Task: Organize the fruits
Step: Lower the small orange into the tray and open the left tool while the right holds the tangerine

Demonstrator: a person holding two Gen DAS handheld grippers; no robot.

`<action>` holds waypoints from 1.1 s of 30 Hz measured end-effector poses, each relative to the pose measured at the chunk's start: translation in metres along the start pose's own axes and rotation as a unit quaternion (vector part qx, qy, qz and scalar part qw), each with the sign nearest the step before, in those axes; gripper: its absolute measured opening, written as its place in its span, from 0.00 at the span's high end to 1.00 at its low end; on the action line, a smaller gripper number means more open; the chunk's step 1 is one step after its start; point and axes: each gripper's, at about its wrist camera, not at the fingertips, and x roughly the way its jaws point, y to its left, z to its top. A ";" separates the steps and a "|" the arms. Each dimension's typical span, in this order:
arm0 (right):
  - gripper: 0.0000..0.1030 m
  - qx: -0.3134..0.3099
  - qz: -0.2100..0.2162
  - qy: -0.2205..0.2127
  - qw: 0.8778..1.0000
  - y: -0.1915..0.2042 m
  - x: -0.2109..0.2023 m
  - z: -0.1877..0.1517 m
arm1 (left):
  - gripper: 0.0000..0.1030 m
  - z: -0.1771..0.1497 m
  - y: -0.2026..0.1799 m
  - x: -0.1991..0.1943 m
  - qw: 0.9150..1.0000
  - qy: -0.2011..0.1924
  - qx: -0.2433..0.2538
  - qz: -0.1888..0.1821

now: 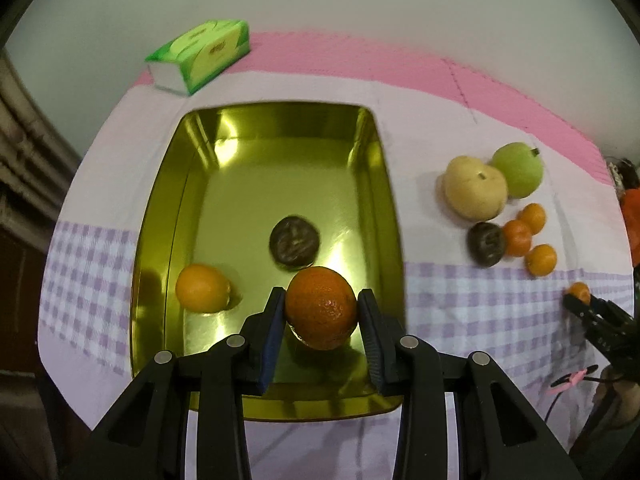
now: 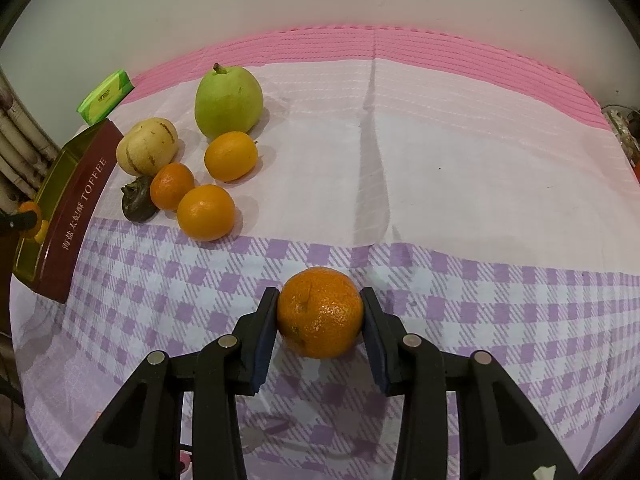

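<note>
My left gripper is shut on a dark orange mandarin and holds it above the near end of the gold tin tray. An orange and a dark wrinkled fruit lie in the tray. My right gripper is shut on an orange mandarin above the checked cloth. Loose fruit lies on the cloth: a green pear, a pale yellow pear, three oranges and a dark fruit.
A green tissue pack lies behind the tray by the wall. The tray's dark red side reads TOFFEE. A pink mat runs along the back of the table. The right gripper shows at the right edge of the left wrist view.
</note>
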 end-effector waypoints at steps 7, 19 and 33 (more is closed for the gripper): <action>0.64 0.000 -0.003 0.000 1.000 0.001 0.001 0.000 | 0.64 -0.008 0.009 0.016 1.000 0.023 -0.002 0.011; 0.64 -0.001 -0.007 -0.001 1.000 0.001 0.001 -0.001 | 0.64 -0.011 0.016 0.039 0.999 0.047 -0.014 0.023; 0.64 -0.005 -0.015 -0.003 1.000 0.002 0.001 0.000 | 0.63 -0.016 0.025 0.049 0.998 0.054 -0.018 0.021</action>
